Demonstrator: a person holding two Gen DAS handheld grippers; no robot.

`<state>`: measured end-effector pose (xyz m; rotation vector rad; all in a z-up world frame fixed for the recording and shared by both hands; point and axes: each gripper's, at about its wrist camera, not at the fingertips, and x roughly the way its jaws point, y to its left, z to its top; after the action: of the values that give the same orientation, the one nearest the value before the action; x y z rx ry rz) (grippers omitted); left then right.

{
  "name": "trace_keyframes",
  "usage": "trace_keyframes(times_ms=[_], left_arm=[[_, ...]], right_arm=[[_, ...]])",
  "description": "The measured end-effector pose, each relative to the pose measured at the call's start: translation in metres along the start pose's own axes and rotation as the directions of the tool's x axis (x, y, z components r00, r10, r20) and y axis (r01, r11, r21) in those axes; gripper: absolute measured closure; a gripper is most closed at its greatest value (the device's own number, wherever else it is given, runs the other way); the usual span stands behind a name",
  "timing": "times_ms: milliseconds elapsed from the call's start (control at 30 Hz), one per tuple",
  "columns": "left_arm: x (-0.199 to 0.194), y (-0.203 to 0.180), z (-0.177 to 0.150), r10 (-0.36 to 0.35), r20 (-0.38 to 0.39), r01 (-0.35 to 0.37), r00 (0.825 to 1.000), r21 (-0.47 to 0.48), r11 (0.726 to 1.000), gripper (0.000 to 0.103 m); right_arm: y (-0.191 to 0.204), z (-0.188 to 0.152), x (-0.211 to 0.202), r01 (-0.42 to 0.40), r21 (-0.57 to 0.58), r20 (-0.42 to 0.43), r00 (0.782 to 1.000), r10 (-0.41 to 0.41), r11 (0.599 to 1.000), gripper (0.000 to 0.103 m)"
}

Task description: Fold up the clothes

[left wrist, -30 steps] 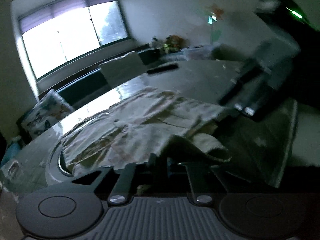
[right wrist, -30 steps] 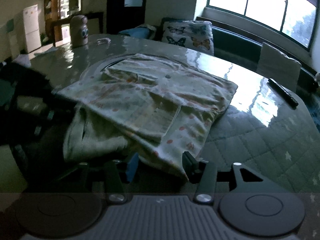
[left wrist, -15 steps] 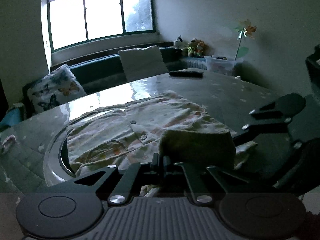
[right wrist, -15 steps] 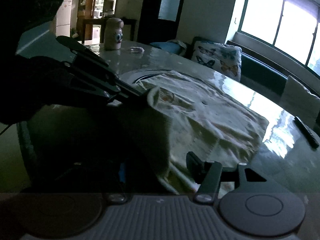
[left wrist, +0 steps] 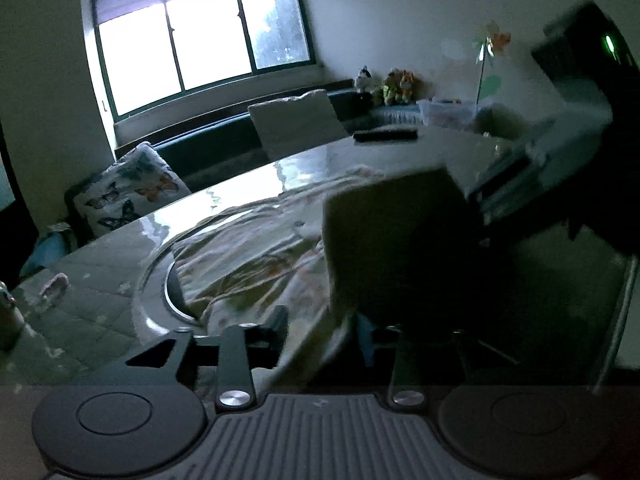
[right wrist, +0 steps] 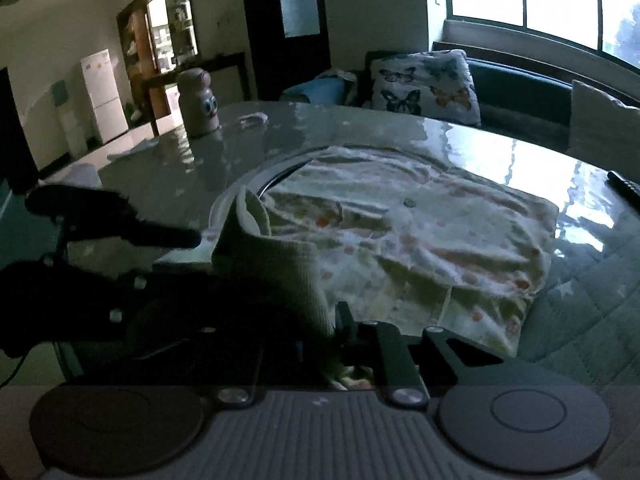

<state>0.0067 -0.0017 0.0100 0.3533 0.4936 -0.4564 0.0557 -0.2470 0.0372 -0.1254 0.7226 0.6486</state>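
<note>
Two grippers shared one ribbed hem. On the left, the left gripper [left wrist: 320, 330] stood with fingers apart, cloth draped between them, so whether it pinched was unclear. The garment [right wrist: 408, 236] lay flat on the table [right wrist: 200, 152], ahead of both tools, its long axis running left-right. On the right, the right gripper [right wrist: 320, 340] pinched the lifted hem [right wrist: 280, 272]. Open tabletop lay beyond the far edge, toward the remote [left wrist: 385, 135].

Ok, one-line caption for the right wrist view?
Right gripper lifting the near edge of a spotted shirt over itself on a glossy table, with the left gripper alongside.
</note>
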Motion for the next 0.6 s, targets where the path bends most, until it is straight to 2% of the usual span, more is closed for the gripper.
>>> trace_keyframes(times_ms=[200, 233, 267, 333, 433, 600], left_arm=[[0.018, -0.001, -0.012, 0.096, -0.028, -0.092, 0.995, 0.117, 0.989, 0.055], [0.021, -0.001, -0.014, 0.109, -0.031, -0.103, 0.994, 0.140, 0.985, 0.063], [0.023, -0.001, -0.015, 0.117, -0.034, -0.110, 0.993, 0.156, 0.982, 0.078], [0.026, 0.000, -0.017, 0.130, -0.038, -0.121, 0.991, 0.174, 0.977, 0.091], [0.013, 0.000, -0.015, 0.108, -0.020, -0.104, 0.994, 0.155, 0.982, 0.096], [-0.030, -0.004, -0.012, 0.041, -0.008, -0.040, 0.999, 0.111, 0.993, 0.097]], right_arm=[[0.000, 0.007, -0.002, 0.008, 0.008, 0.027, 1.000, -0.008, 1.000, 0.092], [0.001, 0.007, -0.003, 0.009, 0.008, 0.029, 1.000, -0.009, 1.000, 0.092], [0.001, 0.006, -0.003, 0.013, 0.007, 0.035, 0.999, -0.014, 1.000, 0.093], [0.003, 0.005, -0.005, 0.016, 0.009, 0.049, 0.999, -0.017, 1.000, 0.094], [0.008, 0.003, -0.013, 0.017, -0.004, 0.072, 0.997, -0.016, 1.000, 0.095], [0.016, -0.001, -0.043, -0.011, -0.040, 0.084, 0.996, 0.015, 0.999, 0.095]])
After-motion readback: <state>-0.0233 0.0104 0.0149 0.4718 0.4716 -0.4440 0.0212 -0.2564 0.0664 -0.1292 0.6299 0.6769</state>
